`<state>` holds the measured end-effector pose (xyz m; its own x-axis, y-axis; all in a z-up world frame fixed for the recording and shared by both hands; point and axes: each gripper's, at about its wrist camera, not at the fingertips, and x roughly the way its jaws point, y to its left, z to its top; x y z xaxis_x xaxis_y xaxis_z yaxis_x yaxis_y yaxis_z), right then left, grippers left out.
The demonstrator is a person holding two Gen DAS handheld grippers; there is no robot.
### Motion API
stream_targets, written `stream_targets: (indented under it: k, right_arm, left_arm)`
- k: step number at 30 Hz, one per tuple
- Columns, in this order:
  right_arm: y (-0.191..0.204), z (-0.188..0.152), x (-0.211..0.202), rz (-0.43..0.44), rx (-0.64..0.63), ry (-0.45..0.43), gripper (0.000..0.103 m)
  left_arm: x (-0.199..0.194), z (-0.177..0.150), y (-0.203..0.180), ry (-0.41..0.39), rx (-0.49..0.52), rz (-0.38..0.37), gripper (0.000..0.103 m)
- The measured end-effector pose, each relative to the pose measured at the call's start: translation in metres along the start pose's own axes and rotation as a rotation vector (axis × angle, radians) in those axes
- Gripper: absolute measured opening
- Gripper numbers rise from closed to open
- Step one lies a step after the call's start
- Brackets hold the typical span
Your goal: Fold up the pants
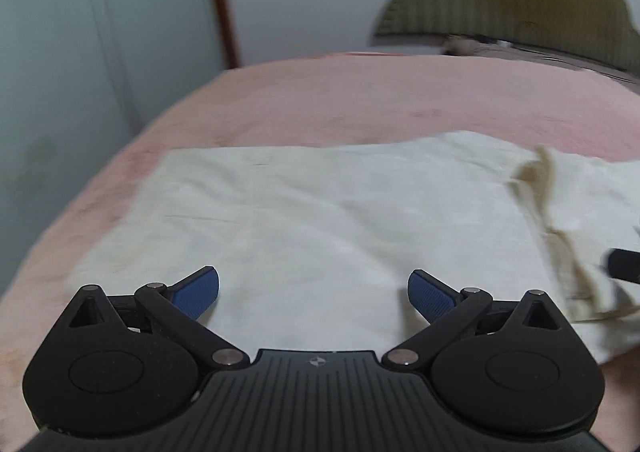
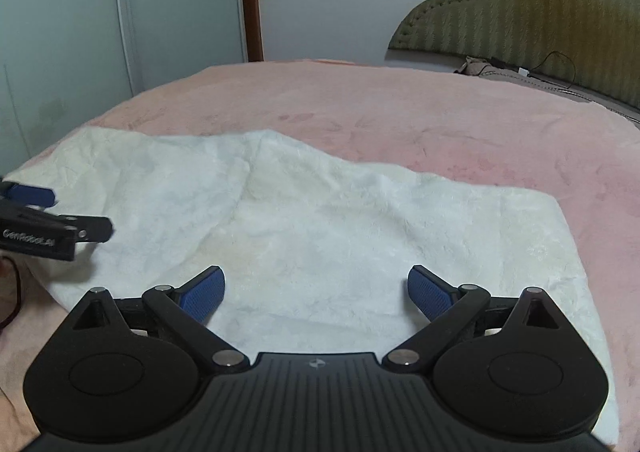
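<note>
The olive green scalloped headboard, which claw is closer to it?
Right, by a judgement. The right claw hangs over the pants on the side toward the headboard; the left claw sits farther away.

Left view motion-blurred; pants (image 1: 320, 211) cut off right edge.

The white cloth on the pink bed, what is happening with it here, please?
A person holds a two-finger gripper in each hand above cream-white pants spread on a pink blanket. The left gripper and the right gripper are both open and grip nothing. The pants lie mostly flat, with a bunched, raised part at the right of the left wrist view.
</note>
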<state>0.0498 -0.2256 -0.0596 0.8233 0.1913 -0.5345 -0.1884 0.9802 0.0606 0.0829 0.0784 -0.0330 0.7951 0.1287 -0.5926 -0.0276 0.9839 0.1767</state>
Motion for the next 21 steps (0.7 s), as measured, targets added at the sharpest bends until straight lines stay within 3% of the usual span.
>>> stream_targets:
  k: [2,4,6,10,12,15,21]
  right_arm:
    - [0.009,0.003,0.002,0.014,-0.028,-0.001,0.099]
    - [0.017,0.004,0.012,0.018,-0.059,0.024,0.099]
    - [0.024,0.005,0.020,0.012,-0.055,0.045,0.099]
    - [0.064,0.011,0.004,0.047,-0.221,-0.058,0.099]
    - [0.098,0.010,-0.004,0.083,-0.359,-0.111,0.099]
    - [0.143,0.004,-0.002,0.149,-0.515,-0.140,0.099]
    - [0.207,-0.016,0.014,0.205,-0.730,-0.146,0.098]
  left_arm:
    - [0.007,-0.005,0.018,0.005,-0.020,0.055,0.103]
    - [0.009,-0.006,0.034,0.042,-0.034,0.009,0.103]
    - [-0.005,-0.006,0.049,0.001,-0.074,0.010,0.101]
    - [-0.023,-0.005,0.083,-0.039,-0.164,0.110,0.103]
    - [-0.028,-0.005,0.104,-0.025,-0.242,0.113,0.102]
    - [-0.037,-0.009,0.134,0.007,-0.390,0.057,0.102]
    - [-0.028,-0.031,0.169,0.146,-0.674,-0.211,0.101]
